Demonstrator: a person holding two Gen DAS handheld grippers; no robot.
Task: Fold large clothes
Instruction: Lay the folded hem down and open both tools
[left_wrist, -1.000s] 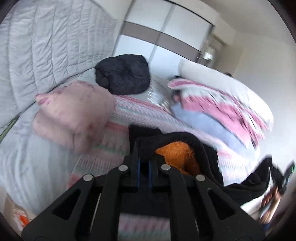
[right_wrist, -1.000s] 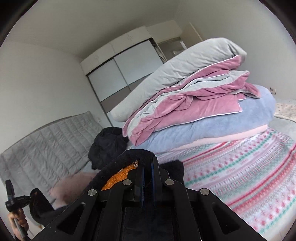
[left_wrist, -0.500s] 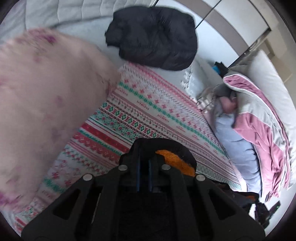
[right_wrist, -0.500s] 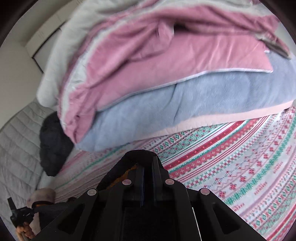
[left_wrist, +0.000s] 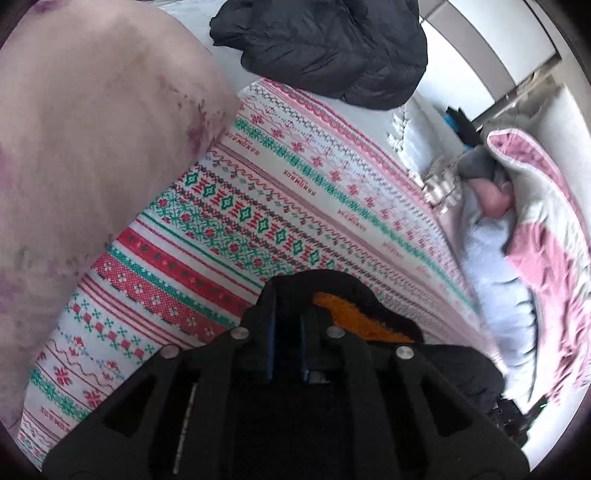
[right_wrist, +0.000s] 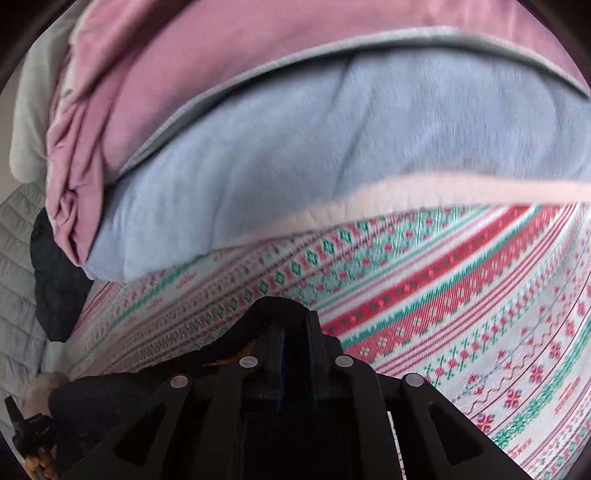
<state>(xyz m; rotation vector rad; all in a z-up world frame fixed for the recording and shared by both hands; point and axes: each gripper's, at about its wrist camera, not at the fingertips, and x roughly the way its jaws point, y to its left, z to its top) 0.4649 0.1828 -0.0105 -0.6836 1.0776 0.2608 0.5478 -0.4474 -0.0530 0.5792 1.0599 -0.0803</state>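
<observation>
A black garment with an orange fleece lining (left_wrist: 354, 317) is held between both grippers, low over the patterned bedspread (left_wrist: 229, 221). My left gripper (left_wrist: 287, 314) is shut on one edge of it. My right gripper (right_wrist: 295, 332) is shut on another black edge of the garment (right_wrist: 236, 343); a sliver of orange lining shows beside the fingers. The rest of the garment hangs below and behind the grippers, mostly hidden.
A pink fluffy pillow (left_wrist: 85, 147) lies at the left and a black puffy jacket (left_wrist: 325, 48) at the head of the bed. A stack of folded blankets, pink and light blue (right_wrist: 295, 140), rises close ahead of the right gripper. The patterned bedspread (right_wrist: 461, 314) lies below.
Both grippers have tilted down and moved forward and lower toward the bedspread, carrying the garment. The pillow and the blanket stack now fill much more of the views.
</observation>
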